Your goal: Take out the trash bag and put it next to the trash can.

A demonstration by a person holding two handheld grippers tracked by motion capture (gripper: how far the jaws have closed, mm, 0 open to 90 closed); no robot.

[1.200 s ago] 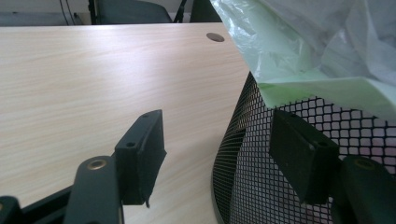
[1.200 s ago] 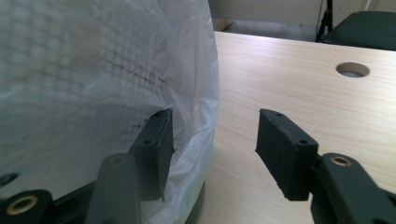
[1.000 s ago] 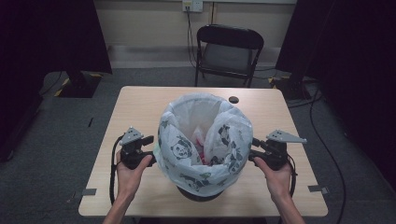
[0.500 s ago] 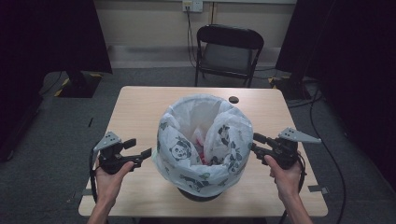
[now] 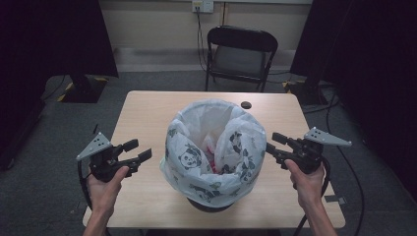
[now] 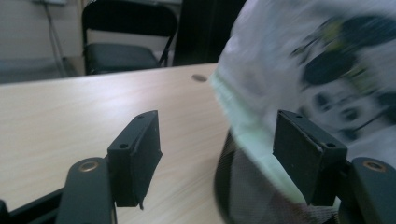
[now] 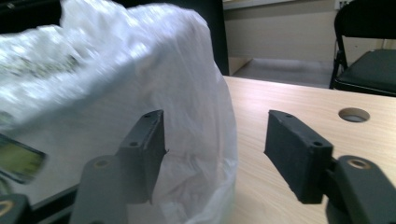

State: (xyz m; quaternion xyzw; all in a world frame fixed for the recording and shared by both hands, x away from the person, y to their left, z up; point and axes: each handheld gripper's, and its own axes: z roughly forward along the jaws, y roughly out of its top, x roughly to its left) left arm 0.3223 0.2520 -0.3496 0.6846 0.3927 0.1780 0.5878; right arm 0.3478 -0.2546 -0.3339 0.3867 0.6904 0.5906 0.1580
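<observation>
Right now you've got both tools off the work: your left gripper (image 5: pixel 139 152) sits out over the table's left edge, well apart from the panda-print bin liner (image 5: pixel 212 147), and its jaws stand apart with nothing between them, having just been closing a little. Your right gripper (image 5: pixel 273 143) is just beside the liner's right flank; its jaws have just been opening, they stand apart too, and in the right gripper view the white plastic (image 7: pixel 140 93) bulges behind the left pad without being pinched.

The liner itself is draped over a dark mesh wastebasket (image 6: pixel 243 196) standing at the middle of the wooden table (image 5: pixel 147 105), near your edge. Its top rim is folded outward over the basket, loose and puffy, with something reddish low inside that is too small to tell.

My reading is that you're between grabs while fitting or gathering the liner's rim. For the next move, bring your left gripper back in level with the folded edge, aim both sets of pads at a single fold of plastic rather than the mesh beneath, and close only once film sits between them; thin plastic will slip if you catch too little
</observation>
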